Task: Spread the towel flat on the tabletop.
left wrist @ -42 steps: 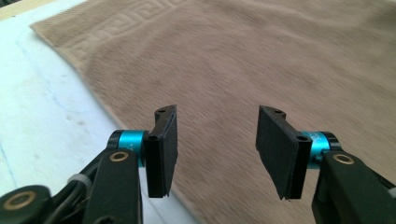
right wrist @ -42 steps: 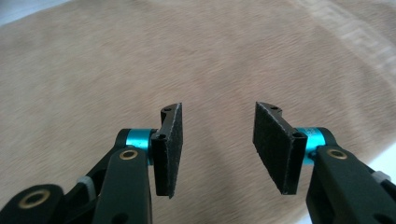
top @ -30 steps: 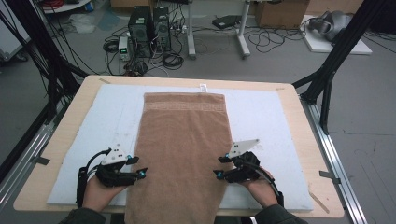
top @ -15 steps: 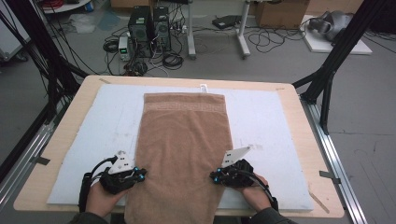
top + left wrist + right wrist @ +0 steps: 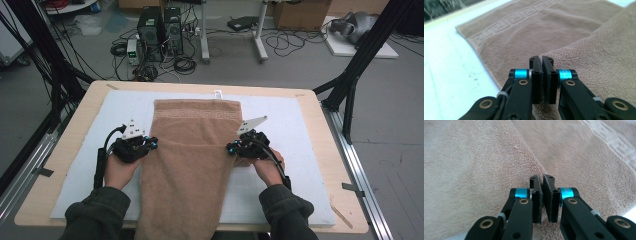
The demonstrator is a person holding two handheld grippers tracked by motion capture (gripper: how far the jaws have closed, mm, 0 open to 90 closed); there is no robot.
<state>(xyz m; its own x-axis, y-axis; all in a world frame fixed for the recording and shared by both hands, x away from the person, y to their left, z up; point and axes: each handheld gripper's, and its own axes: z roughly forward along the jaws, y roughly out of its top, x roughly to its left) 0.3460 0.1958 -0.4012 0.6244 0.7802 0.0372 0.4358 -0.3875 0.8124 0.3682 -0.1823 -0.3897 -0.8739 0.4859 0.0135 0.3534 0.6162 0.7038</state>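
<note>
I had the left gripper (image 5: 148,145) and the right gripper (image 5: 234,147) each pinched tight on a side edge of the brown towel (image 5: 192,150), which lay lengthwise on the desk (image 5: 75,105), its near end over the front. I judged a fold; level, matched hands would keep edges aligned.

Towel (image 5: 192,165) near end cut off by bottom edge of high view; white tag (image 5: 218,93) too small to read.
</note>
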